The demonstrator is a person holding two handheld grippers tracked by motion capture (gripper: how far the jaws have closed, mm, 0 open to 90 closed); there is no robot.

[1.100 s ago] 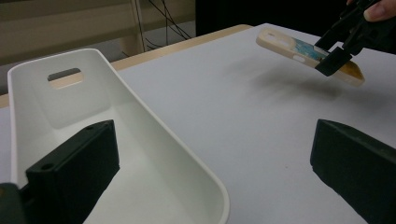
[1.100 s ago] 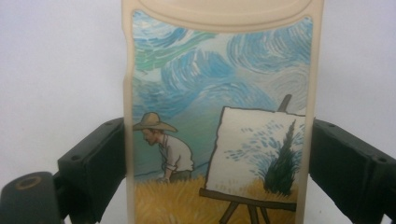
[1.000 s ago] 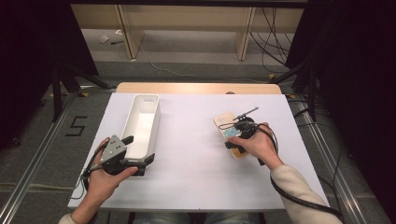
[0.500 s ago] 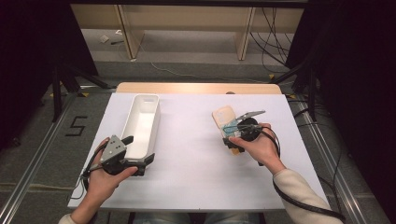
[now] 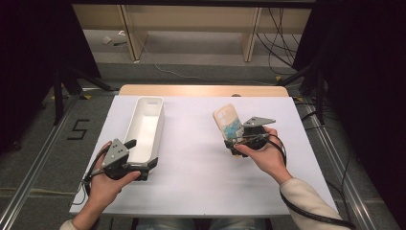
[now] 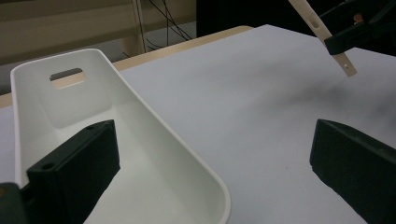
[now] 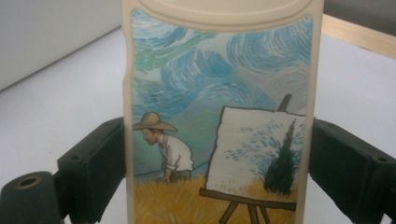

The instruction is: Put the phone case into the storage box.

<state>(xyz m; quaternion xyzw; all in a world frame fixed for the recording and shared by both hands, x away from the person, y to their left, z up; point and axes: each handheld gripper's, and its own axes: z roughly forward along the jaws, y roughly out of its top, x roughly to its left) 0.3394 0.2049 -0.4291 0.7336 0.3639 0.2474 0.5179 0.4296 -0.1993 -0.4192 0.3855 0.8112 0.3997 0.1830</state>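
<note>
The right hand-held gripper (image 5: pixel 238 142) is clamped on a cream phone case (image 5: pixel 228 122), one jaw pressed against each long edge. In the high view the case is lifted off the white counter (image 5: pixel 201 167), right of the middle, and tilts up and away from the hand. The right gripper view looks at its printed face (image 7: pixel 219 116): a blue swirling sky, a figure in a straw hat bent over yellow grass, and a canvas on an easel.

The left hand-held gripper (image 5: pixel 143 165) sits at the near left of the counter with its jaws spread wide and nothing held between them. It is at the near end of a long white tray (image 5: pixel 143 129), which lies with its length running from near to far. In the left gripper view one jaw is inside the tray (image 6: pixel 140 135) and the other outside over bare counter, so the tray's wall stands between them. A slot-shaped handle hole (image 6: pixel 67 75) is cut in the tray's far end. The phone case (image 6: pixel 322 32) hangs at the far right of that view, above the counter and well apart from the tray.
</note>
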